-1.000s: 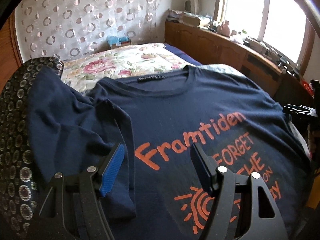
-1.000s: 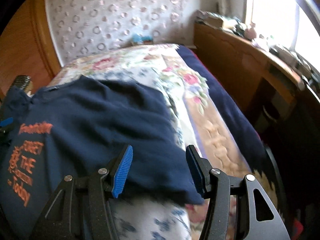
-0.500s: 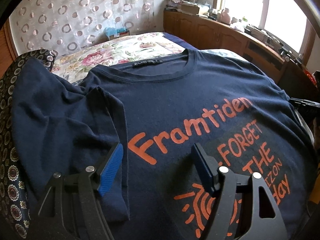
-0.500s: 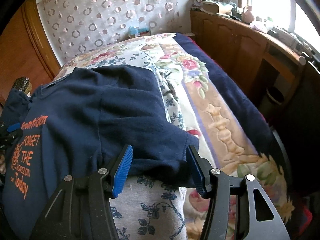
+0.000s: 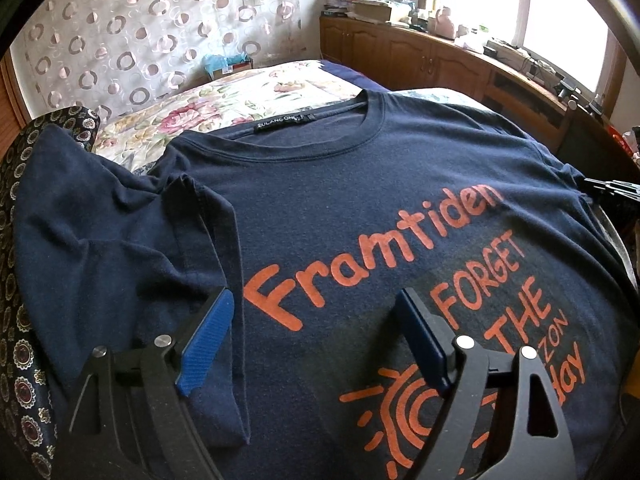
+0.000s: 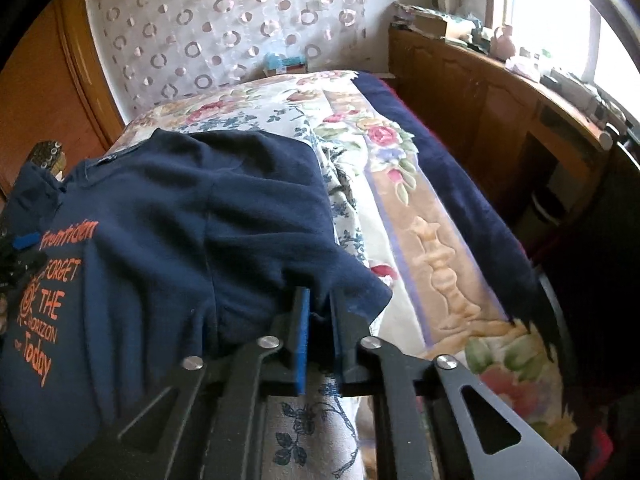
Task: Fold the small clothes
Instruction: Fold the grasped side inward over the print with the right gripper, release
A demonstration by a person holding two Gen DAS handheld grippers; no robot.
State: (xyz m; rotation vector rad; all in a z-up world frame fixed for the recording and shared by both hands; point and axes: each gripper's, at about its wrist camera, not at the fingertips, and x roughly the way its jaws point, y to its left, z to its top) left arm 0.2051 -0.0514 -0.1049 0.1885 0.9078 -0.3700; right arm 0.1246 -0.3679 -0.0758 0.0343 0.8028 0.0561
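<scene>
Left wrist view: a navy T-shirt point(image 5: 360, 184) lies face up on a bed point(image 5: 256, 92), collar toward the far end, with orange lettering point(image 5: 376, 256) reading "Framtiden" and an orange sun print point(image 5: 404, 420) below it. The left gripper point(image 5: 316, 332) hovers just over the chest print, its jaws wide apart with nothing between them; the blue pad point(image 5: 204, 344) of the near-left finger sits over the edge of a sleeve point(image 5: 120, 248) that is folded in over the shirt's side. A dark patterned cloth point(image 5: 24, 360) runs along the far left edge. A floral bedspread point(image 5: 224, 104) shows beyond the collar, and a wooden cabinet point(image 5: 436, 64) with clutter on top stands under the window point(image 5: 516, 0).

Right wrist view: the same T-shirt point(image 6: 168, 216) lies on the left half of the bed point(image 6: 432, 248), its other sleeve point(image 6: 304, 276) spread toward the floral cover. The right gripper point(image 6: 320, 312) has its jaws drawn together, clamped on the hem of that sleeve, which bunches slightly between the pads. A white sheet with blue flowers point(image 6: 312, 424) lies under the gripper. The left gripper's blue pad point(image 6: 26, 240) shows at the far left edge, beside the lettering.
</scene>
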